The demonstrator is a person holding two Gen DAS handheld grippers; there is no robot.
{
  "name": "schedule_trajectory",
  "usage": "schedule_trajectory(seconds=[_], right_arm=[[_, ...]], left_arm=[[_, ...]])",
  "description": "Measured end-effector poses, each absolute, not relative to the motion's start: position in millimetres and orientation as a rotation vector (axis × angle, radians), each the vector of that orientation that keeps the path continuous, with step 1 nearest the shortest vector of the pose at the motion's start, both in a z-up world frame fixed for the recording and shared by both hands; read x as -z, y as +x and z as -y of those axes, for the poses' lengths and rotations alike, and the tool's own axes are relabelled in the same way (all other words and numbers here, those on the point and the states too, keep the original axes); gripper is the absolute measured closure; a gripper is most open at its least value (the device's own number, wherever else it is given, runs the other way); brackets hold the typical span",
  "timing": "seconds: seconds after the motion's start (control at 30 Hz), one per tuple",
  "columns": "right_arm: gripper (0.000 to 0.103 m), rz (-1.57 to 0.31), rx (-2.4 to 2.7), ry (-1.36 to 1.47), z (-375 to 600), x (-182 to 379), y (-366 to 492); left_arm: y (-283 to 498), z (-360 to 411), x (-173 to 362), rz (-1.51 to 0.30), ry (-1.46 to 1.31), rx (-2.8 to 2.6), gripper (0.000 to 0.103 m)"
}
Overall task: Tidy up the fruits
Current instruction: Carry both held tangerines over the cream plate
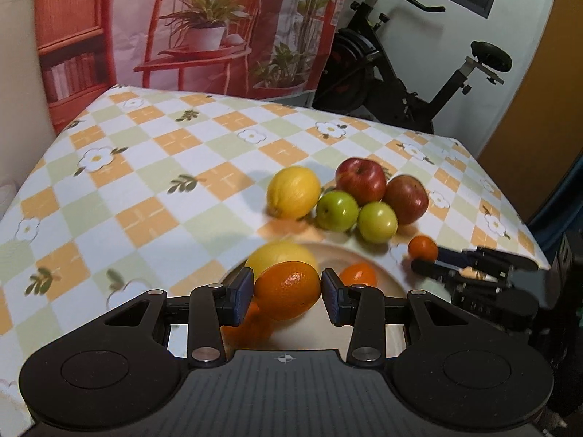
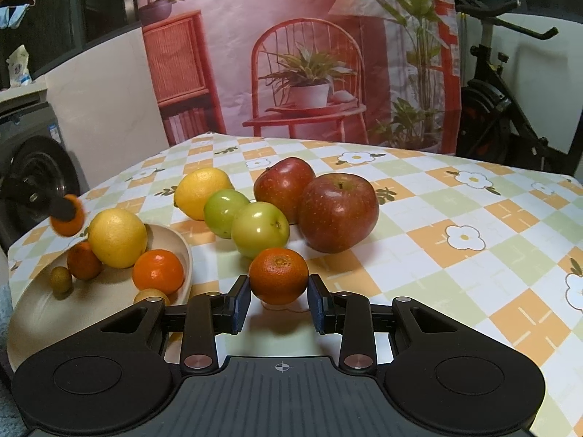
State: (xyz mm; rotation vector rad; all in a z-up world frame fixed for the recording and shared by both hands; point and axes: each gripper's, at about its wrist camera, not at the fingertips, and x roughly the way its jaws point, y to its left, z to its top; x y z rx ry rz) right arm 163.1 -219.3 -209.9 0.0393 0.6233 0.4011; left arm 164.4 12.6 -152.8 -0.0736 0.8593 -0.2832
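My left gripper [image 1: 287,288] is shut on an orange [image 1: 289,289] and holds it above the beige bowl [image 1: 368,258], which holds a lemon [image 1: 278,256] and a small orange [image 1: 357,275]. It shows at the far left of the right wrist view with that orange [image 2: 67,218]. My right gripper [image 2: 279,300] is shut on a mandarin [image 2: 278,276], low over the table beside the bowl [image 2: 182,255]; it also shows in the left wrist view [image 1: 424,260]. On the cloth lie a lemon [image 2: 200,191], two green apples [image 2: 260,229] and two red apples [image 2: 339,211].
The bowl also holds a lemon [image 2: 116,236], two oranges [image 2: 158,271] and small yellowish fruits [image 2: 61,278]. The checked tablecloth [image 2: 455,255] covers the table. A printed backdrop [image 2: 309,54] hangs behind it; an exercise bike [image 1: 400,73] stands at the back right.
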Motion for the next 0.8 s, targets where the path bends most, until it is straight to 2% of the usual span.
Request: schedule_trajectory(seconds=[0.8], right_arm=[[0.072,-0.635,-0.558,-0.011,179.7,175.9,113.2]], left_arm=[[119.7,-17.0,179.7,-0.924,-0.021,0.346,0.060]])
